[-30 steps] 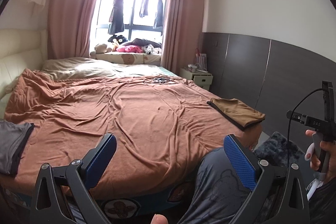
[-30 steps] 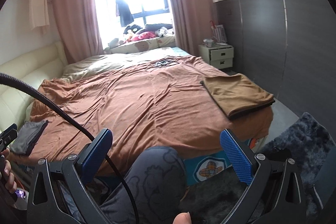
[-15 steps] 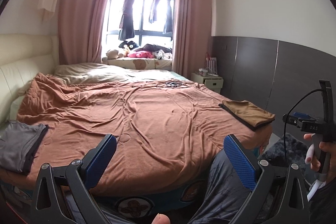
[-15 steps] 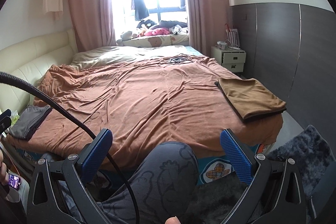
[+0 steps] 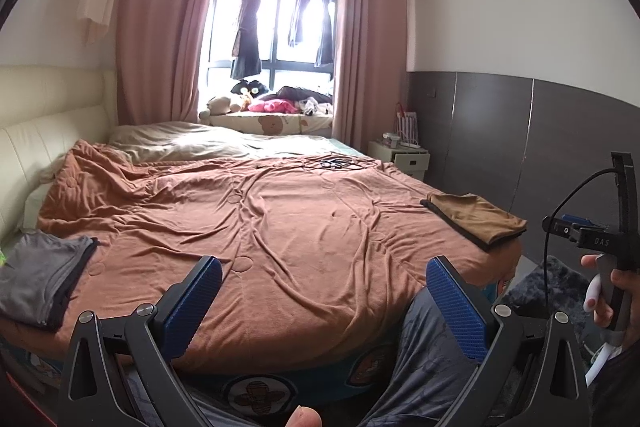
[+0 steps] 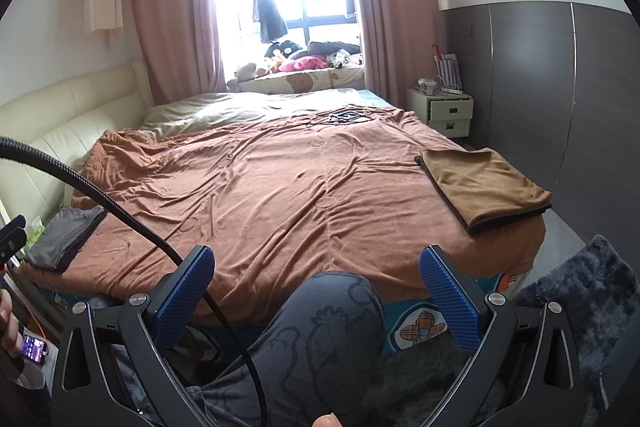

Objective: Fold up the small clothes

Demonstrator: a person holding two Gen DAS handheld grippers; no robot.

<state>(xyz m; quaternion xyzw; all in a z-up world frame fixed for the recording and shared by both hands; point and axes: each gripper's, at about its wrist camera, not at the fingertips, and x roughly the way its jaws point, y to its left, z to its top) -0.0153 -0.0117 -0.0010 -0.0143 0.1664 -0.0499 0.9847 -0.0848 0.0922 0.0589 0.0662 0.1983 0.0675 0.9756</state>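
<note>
1. Your left gripper [image 5: 320,301]: jaws spread wide, nothing between the blue ribbed pads. It hangs low centre of its view, short of the bed edge.
2. Your right gripper [image 6: 316,295]: same, jaws spread and empty, with your knee in grey printed trousers [image 6: 320,327] showing between them.
3. Task items: grey garment [image 5: 38,277] at the lower left of the left view, on the near corner of the bed. Brown garment [image 6: 484,183] at centre right of the right view, on the other near corner. Well apart from each other and from both grippers.
4. Both lie flat and roughly rectangular; the brown one looks already folded, with a dark layer showing at its edge. How far the grey one is folded, I can't tell.
5. Handling, my guess: thin knit, light, limp. It will sag and drape rather than hold shape, so pinch at a hem or corner, one gripper per corner.
6. The rust-brown blanket [image 6: 280,187] underneath is soft and wrinkled. Risk: the pads catch it together with the garment, so take only the top edge.
</note>
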